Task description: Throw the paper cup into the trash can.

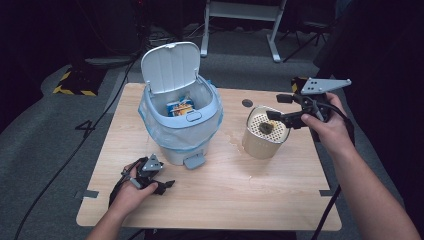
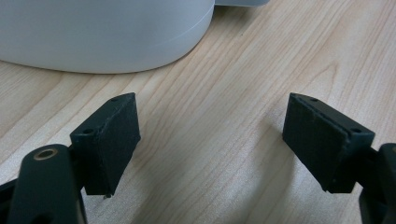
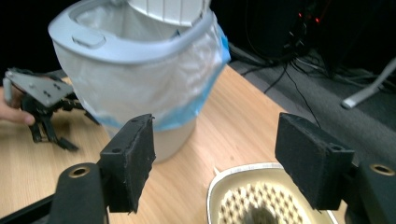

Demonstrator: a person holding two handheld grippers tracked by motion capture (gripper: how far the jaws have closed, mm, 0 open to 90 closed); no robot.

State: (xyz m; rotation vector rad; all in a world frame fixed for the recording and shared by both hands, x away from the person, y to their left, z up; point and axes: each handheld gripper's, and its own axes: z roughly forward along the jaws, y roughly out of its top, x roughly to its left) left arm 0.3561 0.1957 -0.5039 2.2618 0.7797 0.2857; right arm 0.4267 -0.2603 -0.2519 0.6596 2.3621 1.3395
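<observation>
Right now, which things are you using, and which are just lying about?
In use:
cream strainer cup
dark scrap inside it
right gripper
open pedal bin

Lying about:
small dark disc on the table
left gripper, resting

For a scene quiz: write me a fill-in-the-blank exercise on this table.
1. The lid of the bin stands ____.
2. The cream container sits to the ____ of the bin in the high view.
3. The left gripper rests on the ____, its fingers apart.

Missing words: open; right; table
</observation>
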